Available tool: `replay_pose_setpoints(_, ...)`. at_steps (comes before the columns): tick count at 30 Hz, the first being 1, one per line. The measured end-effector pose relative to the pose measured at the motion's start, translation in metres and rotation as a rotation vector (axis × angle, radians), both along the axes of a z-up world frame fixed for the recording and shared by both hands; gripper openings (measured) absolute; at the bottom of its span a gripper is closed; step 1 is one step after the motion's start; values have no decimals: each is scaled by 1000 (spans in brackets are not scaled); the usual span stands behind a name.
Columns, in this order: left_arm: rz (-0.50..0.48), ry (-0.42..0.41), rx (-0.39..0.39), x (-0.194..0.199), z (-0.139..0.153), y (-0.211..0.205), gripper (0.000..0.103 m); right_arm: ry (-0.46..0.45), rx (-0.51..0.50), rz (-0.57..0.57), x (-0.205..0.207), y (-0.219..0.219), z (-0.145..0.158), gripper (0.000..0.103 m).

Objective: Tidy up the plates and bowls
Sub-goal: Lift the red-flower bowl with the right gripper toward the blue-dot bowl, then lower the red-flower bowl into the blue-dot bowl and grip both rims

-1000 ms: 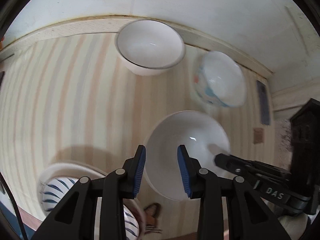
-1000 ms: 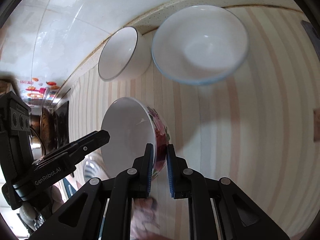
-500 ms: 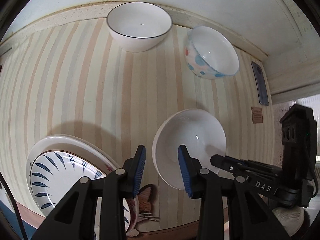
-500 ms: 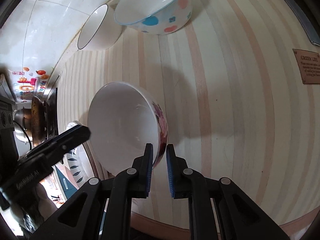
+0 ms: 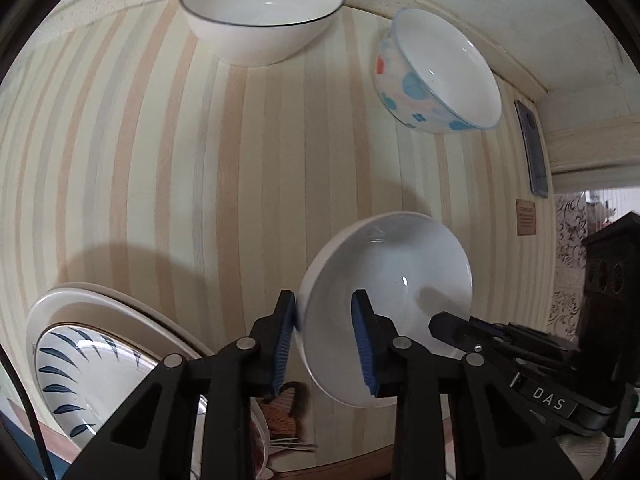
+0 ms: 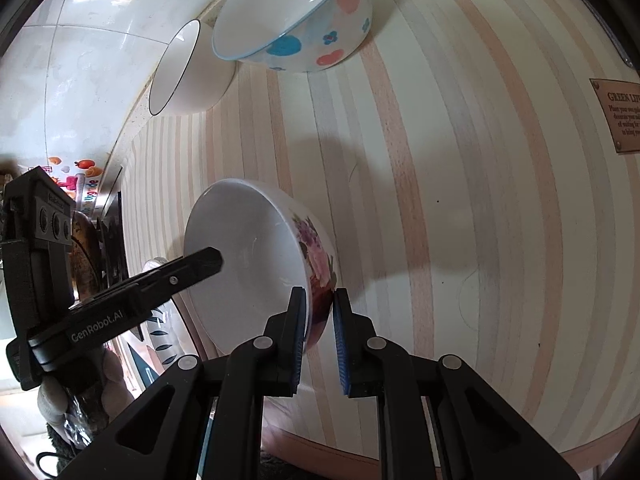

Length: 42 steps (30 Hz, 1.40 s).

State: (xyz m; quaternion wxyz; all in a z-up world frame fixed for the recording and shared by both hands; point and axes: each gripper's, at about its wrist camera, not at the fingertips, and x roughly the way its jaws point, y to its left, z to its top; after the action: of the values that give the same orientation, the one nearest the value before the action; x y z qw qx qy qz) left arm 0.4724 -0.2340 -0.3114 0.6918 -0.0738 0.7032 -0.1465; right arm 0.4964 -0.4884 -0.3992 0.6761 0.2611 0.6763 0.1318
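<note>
Both my grippers pinch the floral bowl by its rim.
My right gripper (image 6: 319, 336) clamps the floral bowl (image 6: 256, 264) wall; my left gripper (image 5: 325, 344), jaws just closing, straddles the opposite rim over the striped table (image 5: 168, 160). Glazed ceramic: stiff, slick, chippable, so grip the rim. Farther off: dotted bowl (image 5: 436, 76), white bowl (image 5: 262, 8).
</note>
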Motion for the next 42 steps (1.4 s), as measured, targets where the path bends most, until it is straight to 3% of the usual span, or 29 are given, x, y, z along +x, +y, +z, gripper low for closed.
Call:
replay_pose_setpoints(12,-27,-20,8,-40,9,-22,26,-26,-52,36,-24,0,18,15)
replay_pose_setpoints(23,-75,7,26,-54,1,-43,26,16,-37,18,-51,-23,12,15)
replay_pose_setpoints(27,-41,-3,3,-54,25,-36,28,45,-25,26,-52,-28,9,15)
replay_pose_setpoints(31,10,-105,-3,-30,70,-25,31,17,-13,2,-47,-47,32,15)
replay_pose_setpoints(32,21,-123,-2,-20,77,-24,37,2,-15,-8,-43,-54,41,15)
replay_pose_setpoints(34,38,-161,6,7,84,-24,39,-39,-15,-30,-30,-67,59,16)
replay_pose_setpoints(35,46,-171,17,20,84,-26,39,-62,-15,-41,-19,-74,67,21)
replay_pose_setpoints(36,55,-171,14,37,81,-30,39,-80,-18,-54,-8,-78,72,33)
replay_pose_setpoints(38,74,-158,11,63,73,-34,39,-126,-40,-75,21,-86,80,42)
replay_pose_setpoints(42,95,-112,-5,112,45,-44,39,-155,-30,-99,72,-91,77,42)
